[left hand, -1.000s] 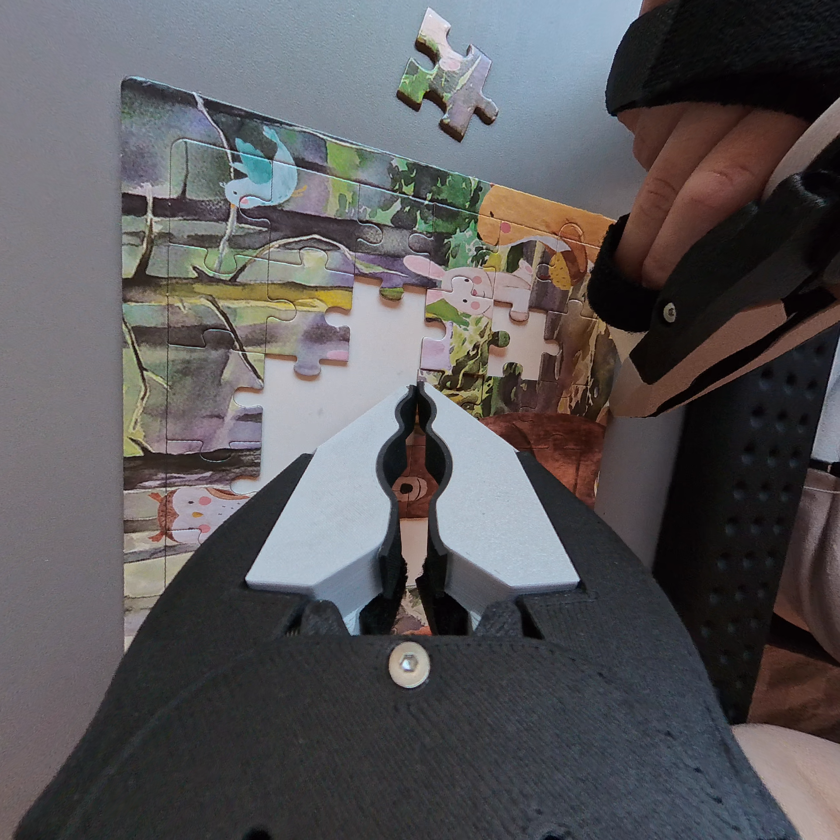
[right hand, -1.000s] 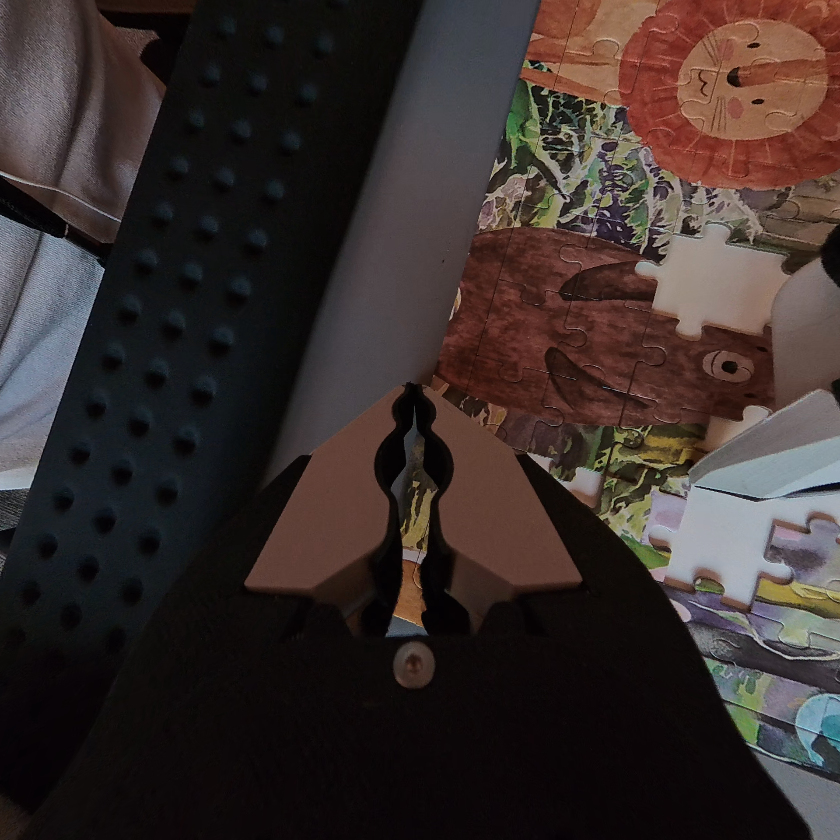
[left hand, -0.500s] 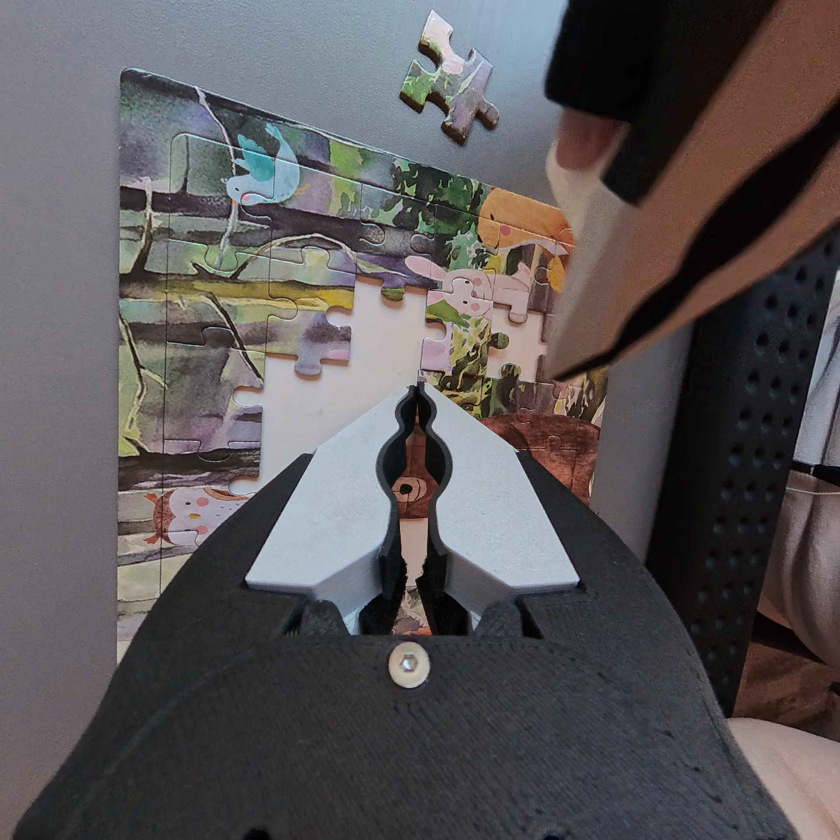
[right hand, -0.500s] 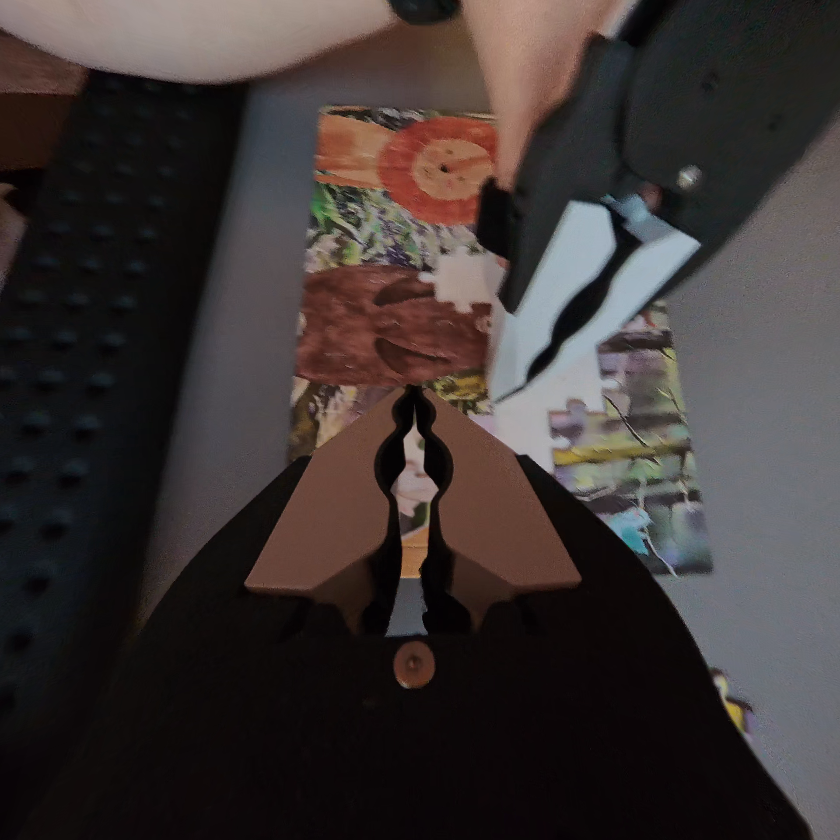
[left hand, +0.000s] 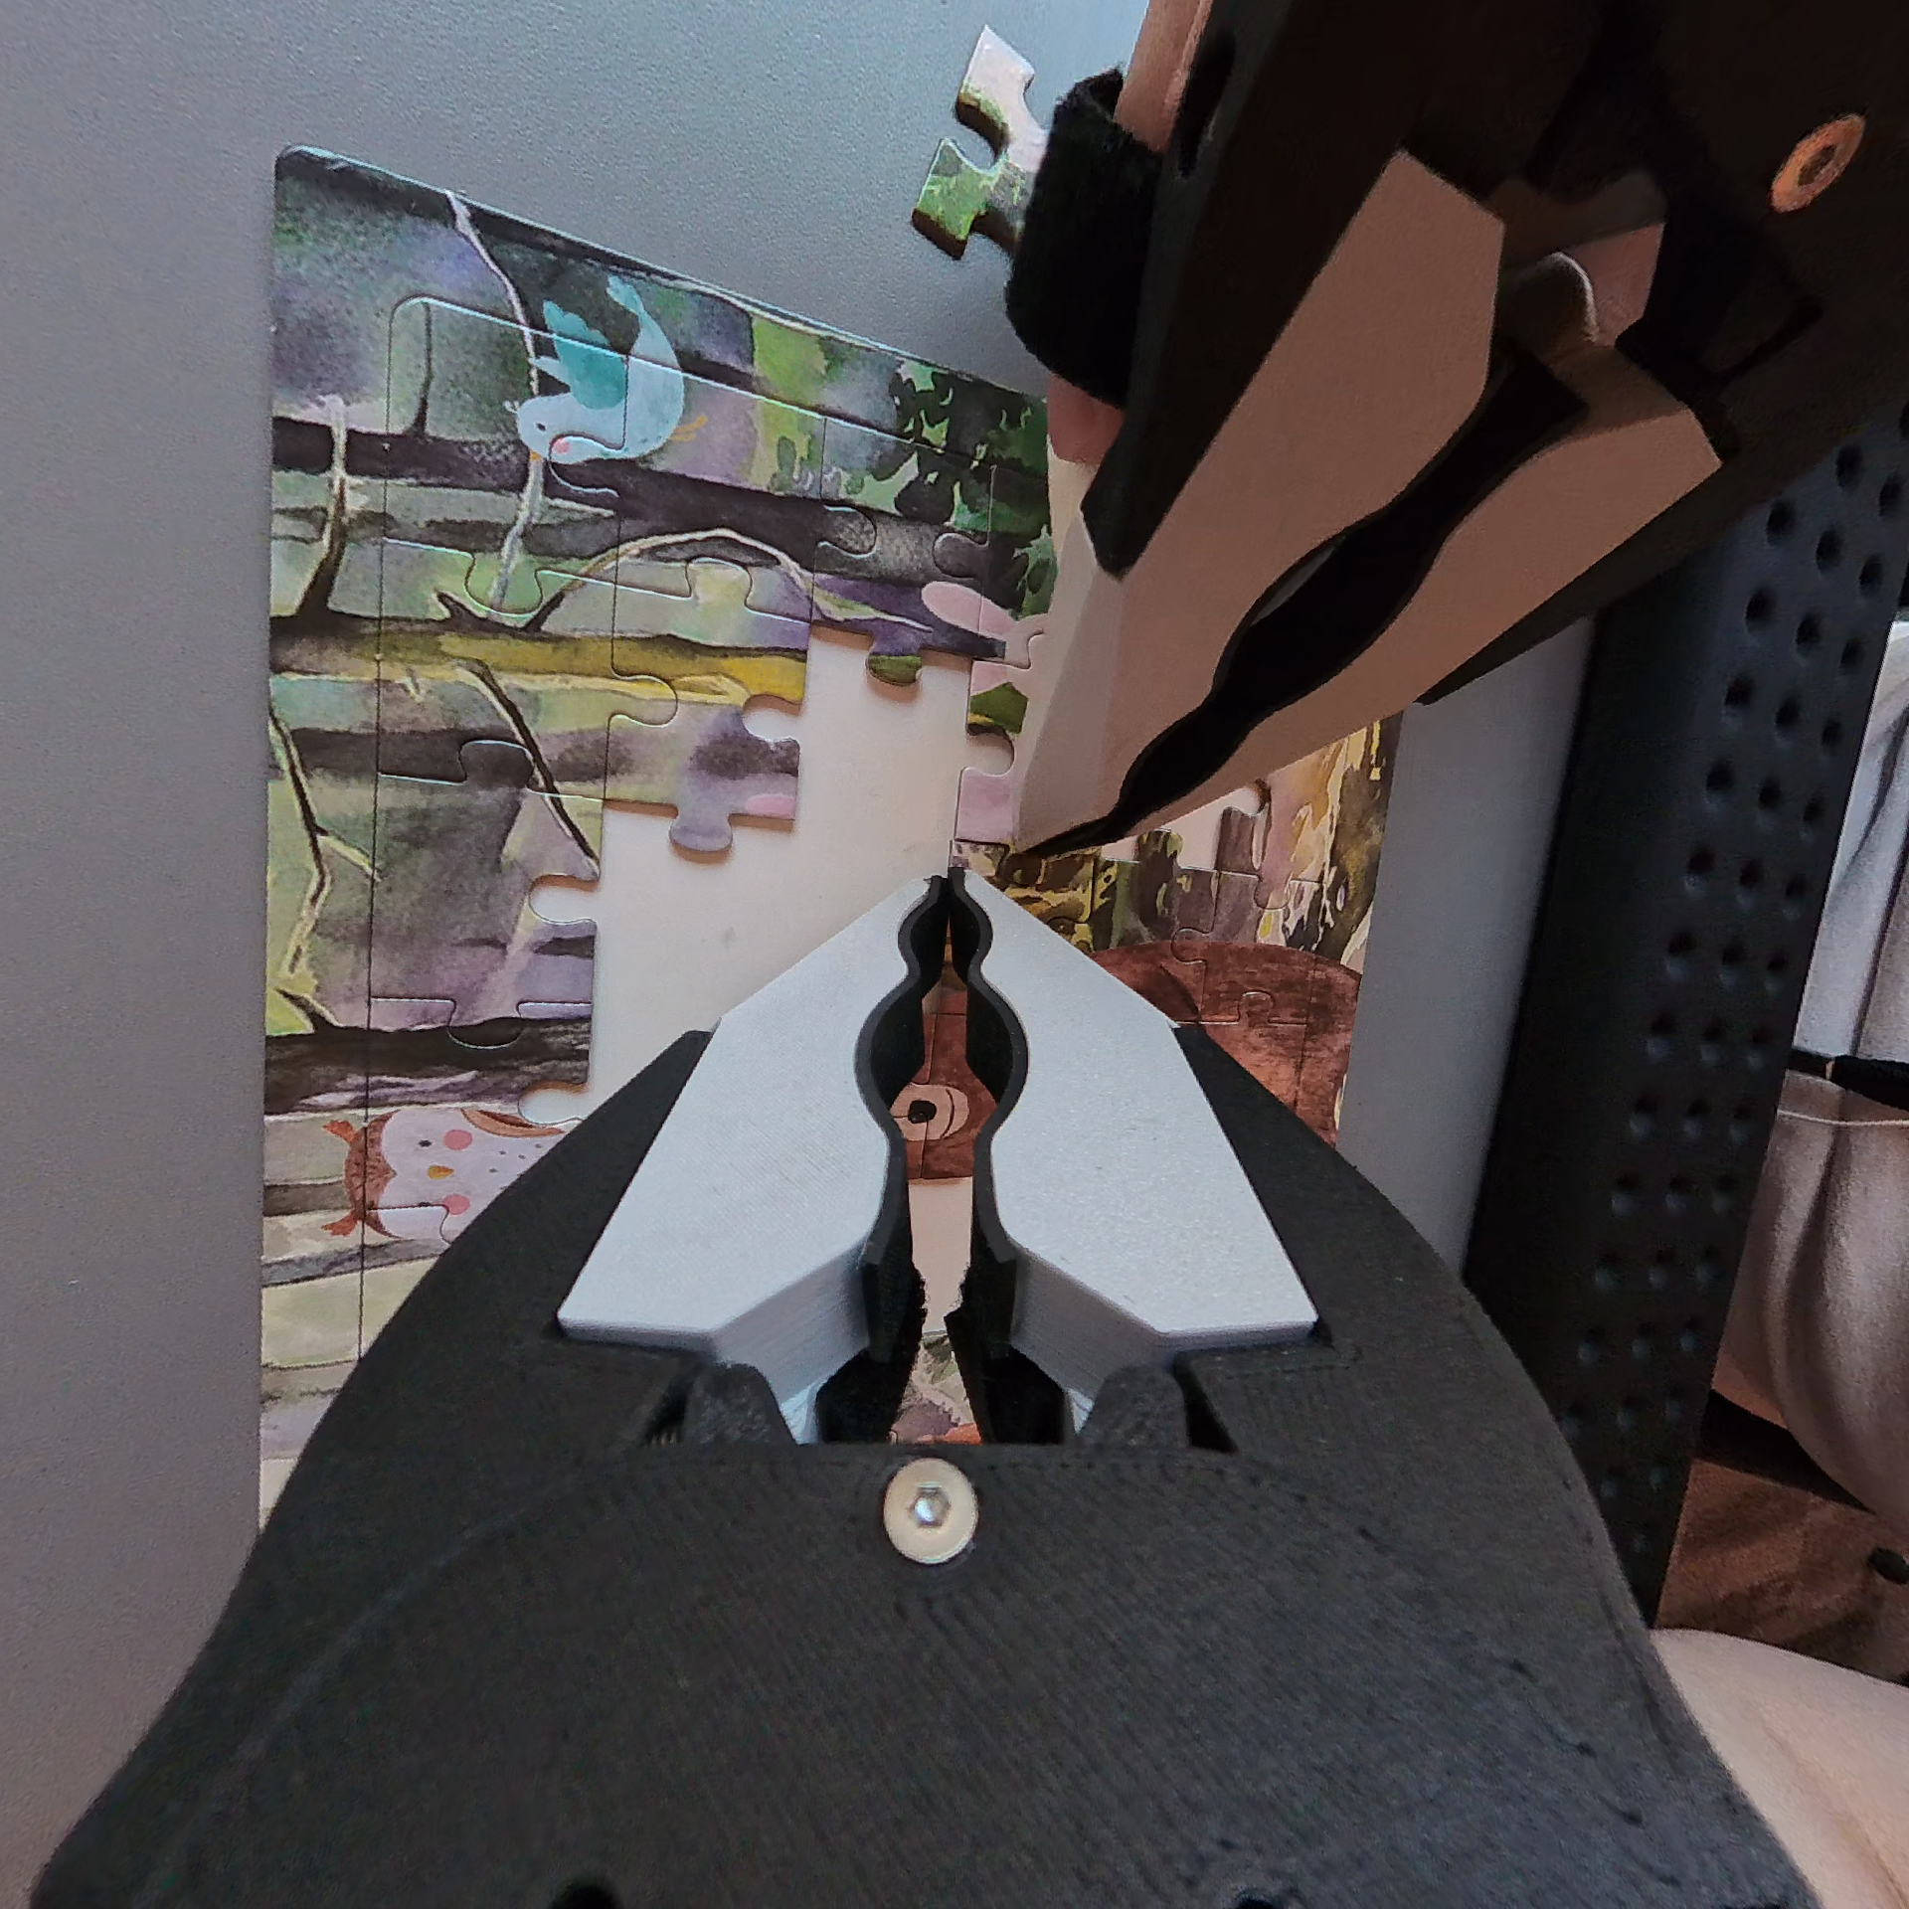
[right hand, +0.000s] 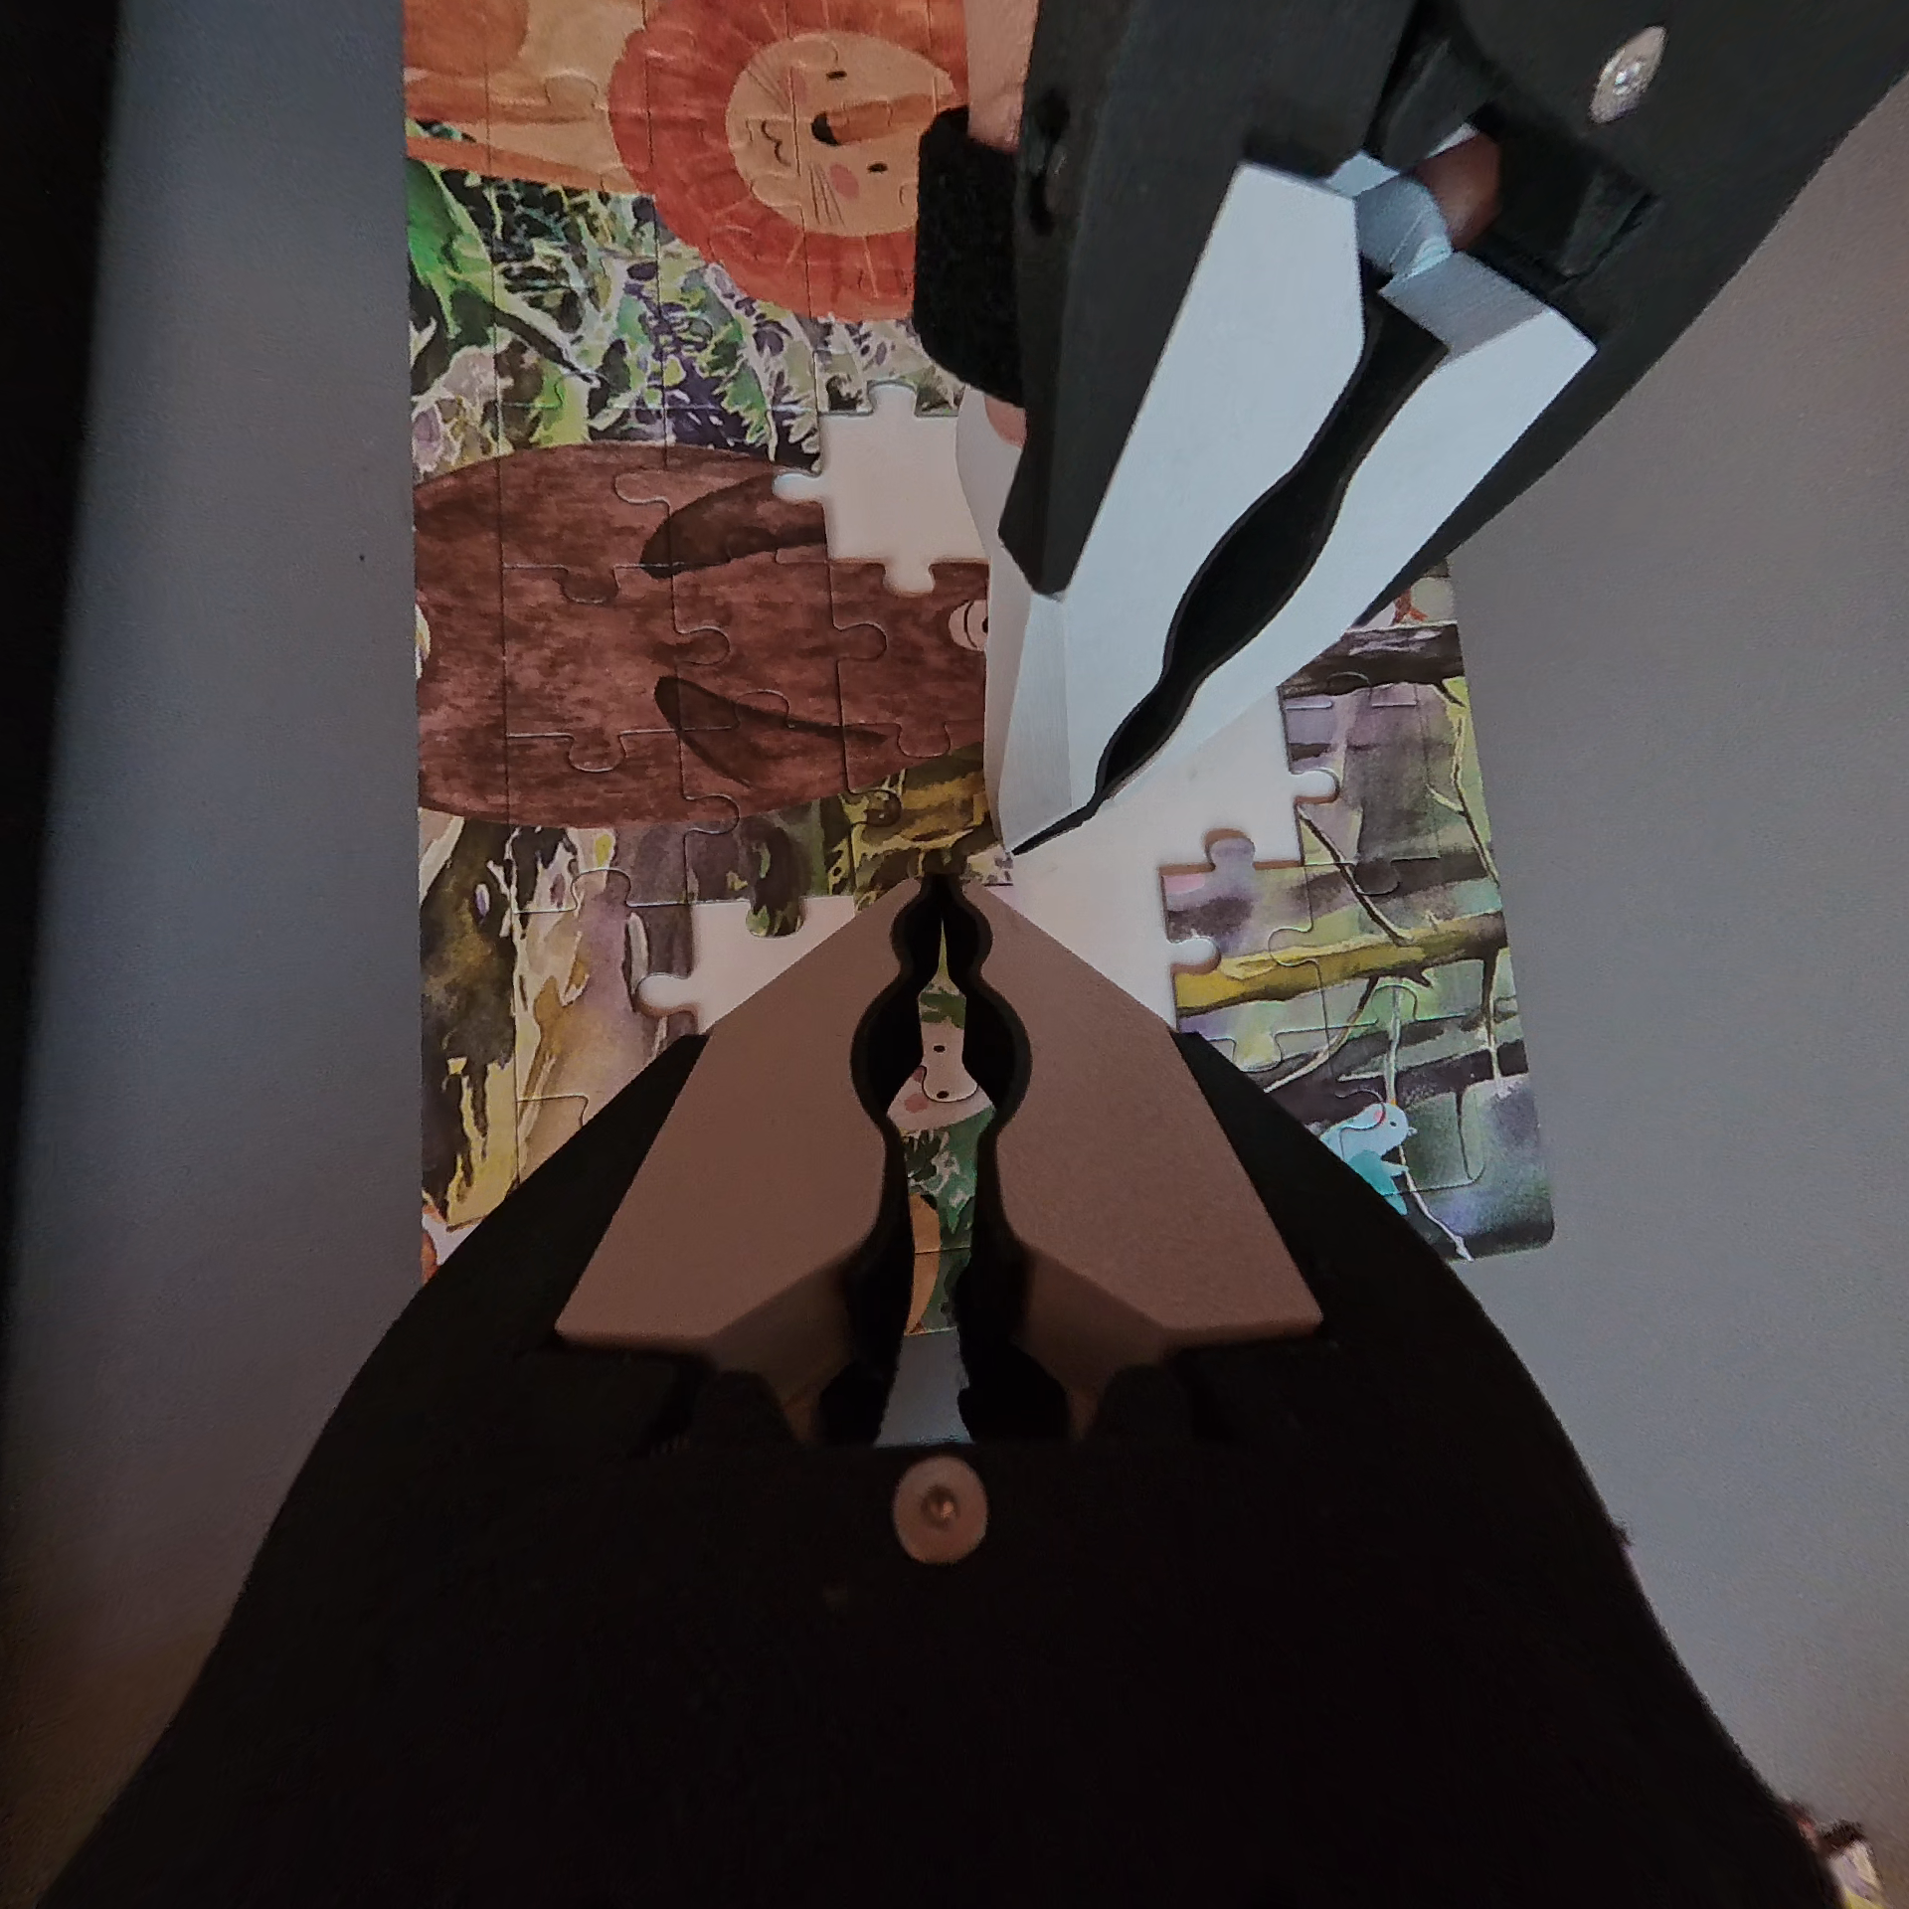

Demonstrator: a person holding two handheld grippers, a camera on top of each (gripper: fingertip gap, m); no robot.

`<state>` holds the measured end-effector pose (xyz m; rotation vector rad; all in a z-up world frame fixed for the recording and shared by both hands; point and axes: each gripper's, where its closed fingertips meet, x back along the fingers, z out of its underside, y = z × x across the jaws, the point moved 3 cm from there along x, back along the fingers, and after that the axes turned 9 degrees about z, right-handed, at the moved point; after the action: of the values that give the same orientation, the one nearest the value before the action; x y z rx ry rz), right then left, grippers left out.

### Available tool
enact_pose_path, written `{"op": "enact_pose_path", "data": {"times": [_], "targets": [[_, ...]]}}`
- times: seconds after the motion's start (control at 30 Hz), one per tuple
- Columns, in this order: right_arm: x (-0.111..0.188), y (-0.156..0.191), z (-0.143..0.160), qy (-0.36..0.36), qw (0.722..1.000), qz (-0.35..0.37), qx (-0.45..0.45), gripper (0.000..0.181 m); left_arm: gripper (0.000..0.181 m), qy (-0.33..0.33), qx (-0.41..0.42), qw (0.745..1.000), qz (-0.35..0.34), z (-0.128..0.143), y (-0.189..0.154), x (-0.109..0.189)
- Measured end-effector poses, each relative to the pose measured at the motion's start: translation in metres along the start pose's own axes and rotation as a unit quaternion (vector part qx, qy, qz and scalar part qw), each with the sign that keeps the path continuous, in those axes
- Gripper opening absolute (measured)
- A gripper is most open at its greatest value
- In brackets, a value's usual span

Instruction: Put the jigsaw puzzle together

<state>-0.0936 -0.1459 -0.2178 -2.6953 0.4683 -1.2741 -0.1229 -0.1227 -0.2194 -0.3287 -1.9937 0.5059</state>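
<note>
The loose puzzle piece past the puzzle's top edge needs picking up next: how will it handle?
The loose puzzle piece looks thin and flat on the grey table, so probably light, stiff, hard to get under. It would likely slide when nudged, not roll.

I see the animal jigsaw puzzle (left hand: pixel 496 640) flat on grey, partly assembled, white gaps mid-board, one loose piece (left hand: pixel 976 176) beyond its edge

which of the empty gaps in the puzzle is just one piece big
The gap beside the brown bear's back, below the lion. It is ringed by fitted pieces, while the middle gap, where both grippers' tips meet, spans several pieces.
</note>
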Motion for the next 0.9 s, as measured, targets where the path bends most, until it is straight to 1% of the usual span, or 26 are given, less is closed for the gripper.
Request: {"op": "enact_pose_path", "data": {"times": [0.2,0.33,0.43,0.5,0.57,0.6,0.67,0.7,0.77,0.83,0.9], "targets": [[0.000,0.003,-0.001,0.035,0.996,0.040,0.069,0.000,0.000,0.004,-0.003,1.000,-0.006,0.000,0.000,0.000],[0.000,0.006,-0.002,0.040,0.991,0.073,0.106,0.000,0.000,0.004,-0.002,1.000,-0.008,0.000,0.000,0.000],[0.001,0.005,-0.002,0.026,0.991,0.080,0.109,0.000,0.000,0.004,-0.003,1.000,-0.009,0.000,-0.001,0.000],[0.008,-0.010,-0.002,0.007,0.991,0.101,0.083,0.000,0.000,0.004,-0.002,1.000,-0.008,0.000,0.000,0.000],[0.027,-0.021,-0.009,-0.047,0.996,0.079,0.012,0.000,0.000,0.004,-0.002,1.000,-0.007,0.000,0.000,0.000],[0.037,-0.025,-0.011,-0.071,0.995,0.062,-0.025,0.006,0.000,0.004,-0.001,1.000,-0.006,0.000,0.000,0.000],[0.045,-0.027,-0.005,-0.078,0.994,0.023,-0.071,0.025,0.000,0.005,-0.002,1.000,-0.006,0.000,0.000,0.000],[0.044,-0.024,-0.001,-0.076,0.994,0.009,-0.073,0.029,0.000,0.005,-0.002,1.000,-0.006,0.000,0.000,0.000],[0.037,-0.018,0.006,-0.069,0.996,-0.003,-0.054,0.030,0.000,0.004,-0.001,1.000,-0.005,0.000,0.000,0.000],[0.027,-0.011,0.011,-0.040,0.998,-0.019,-0.038,0.035,0.000,0.003,0.001,1.000,-0.004,-0.001,0.000,0.000],[0.019,-0.007,0.015,-0.020,0.999,-0.032,-0.026,0.035,0.000,0.003,0.000,1.000,-0.005,-0.001,0.000,0.000]]}}
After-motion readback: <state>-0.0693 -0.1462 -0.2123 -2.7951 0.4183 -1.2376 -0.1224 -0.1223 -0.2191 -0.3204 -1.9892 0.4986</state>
